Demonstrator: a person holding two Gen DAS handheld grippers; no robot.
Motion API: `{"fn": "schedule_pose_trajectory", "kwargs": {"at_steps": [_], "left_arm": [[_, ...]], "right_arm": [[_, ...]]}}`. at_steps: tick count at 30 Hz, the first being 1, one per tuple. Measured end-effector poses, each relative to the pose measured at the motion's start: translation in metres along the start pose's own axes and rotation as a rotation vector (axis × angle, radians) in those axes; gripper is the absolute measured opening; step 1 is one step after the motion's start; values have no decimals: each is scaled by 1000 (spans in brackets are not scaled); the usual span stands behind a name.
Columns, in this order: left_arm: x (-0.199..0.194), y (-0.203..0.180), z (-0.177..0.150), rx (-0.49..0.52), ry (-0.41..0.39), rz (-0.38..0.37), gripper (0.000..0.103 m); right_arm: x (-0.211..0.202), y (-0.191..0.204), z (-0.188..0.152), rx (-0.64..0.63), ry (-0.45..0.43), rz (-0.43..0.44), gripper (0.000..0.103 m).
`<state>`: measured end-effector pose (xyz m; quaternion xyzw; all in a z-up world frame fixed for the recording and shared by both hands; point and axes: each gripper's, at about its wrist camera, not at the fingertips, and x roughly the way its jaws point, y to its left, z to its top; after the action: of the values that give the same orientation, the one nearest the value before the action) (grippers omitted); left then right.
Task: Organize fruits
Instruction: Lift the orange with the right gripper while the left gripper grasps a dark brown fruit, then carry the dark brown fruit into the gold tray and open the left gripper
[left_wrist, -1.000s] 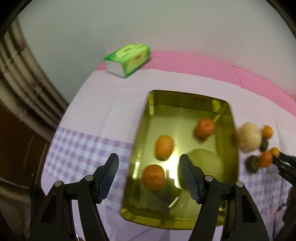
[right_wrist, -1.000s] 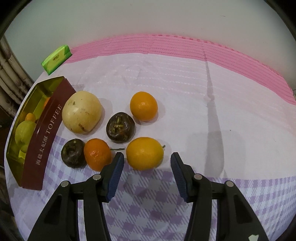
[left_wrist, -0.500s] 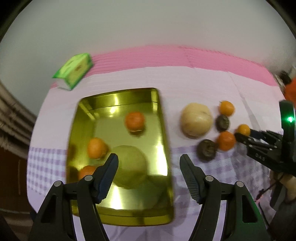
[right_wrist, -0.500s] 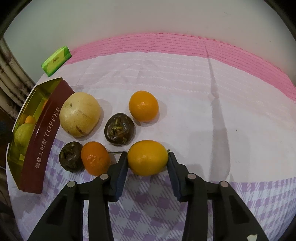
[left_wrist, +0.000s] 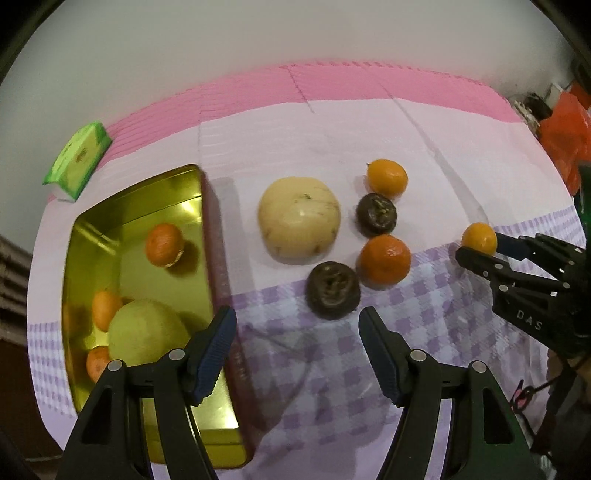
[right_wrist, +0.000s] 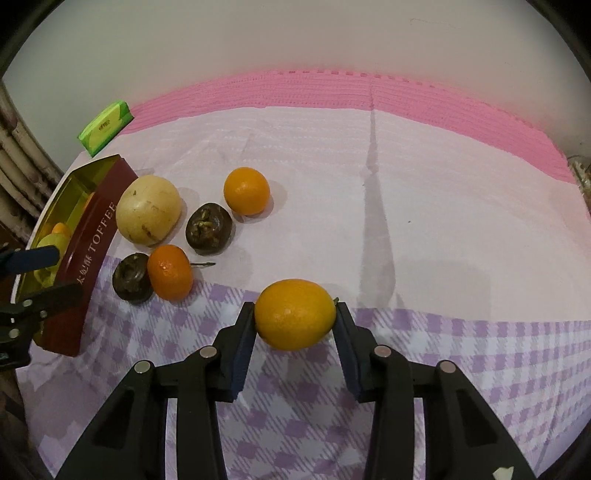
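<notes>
My right gripper (right_wrist: 295, 325) is shut on a yellow-orange fruit (right_wrist: 294, 314) and holds it above the checked cloth; both also show in the left wrist view (left_wrist: 479, 238). My left gripper (left_wrist: 297, 354) is open and empty, just in front of a dark brown fruit (left_wrist: 333, 290). Beyond it lie a tangerine (left_wrist: 385, 260), a pale round pear (left_wrist: 299, 216), a second dark fruit (left_wrist: 376, 214) and an orange (left_wrist: 387, 178). The gold tin (left_wrist: 207, 221) at the left holds three tangerines and a green pear (left_wrist: 146, 330).
A green tissue pack (left_wrist: 77, 160) lies at the back left. A pink mat (right_wrist: 369, 92) runs along the wall behind the cloth. Red and dark items (left_wrist: 565, 129) sit at the far right edge.
My right gripper closed on the yellow-orange fruit and lifted it back away from the group. My left gripper swung right, from over the tin to the loose fruits.
</notes>
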<state>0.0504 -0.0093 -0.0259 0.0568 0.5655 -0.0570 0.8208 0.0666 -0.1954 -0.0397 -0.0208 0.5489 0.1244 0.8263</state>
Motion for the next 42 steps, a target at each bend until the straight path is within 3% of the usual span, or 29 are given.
{"fn": "schedule_pose_trajectory", "kwargs": {"at_steps": [8,17,24,34,42], "left_arm": [[24,-13,5,19,37,-14,58],[40,-15,15,18,54,-26,55],[53,-19,21,16,72,-40,44],[49,-14,16,2,62,-53,44],[23,-12,6,11,35,-74,44]], "right_arm": [[2,-3,-1,17,0,14,39],[5,-3,0,15,13,22,39],[9,-3,0,17,23,27,39],[11,-2,1,8,28,28,39],[13,1,1,-7,33,24,39]]}}
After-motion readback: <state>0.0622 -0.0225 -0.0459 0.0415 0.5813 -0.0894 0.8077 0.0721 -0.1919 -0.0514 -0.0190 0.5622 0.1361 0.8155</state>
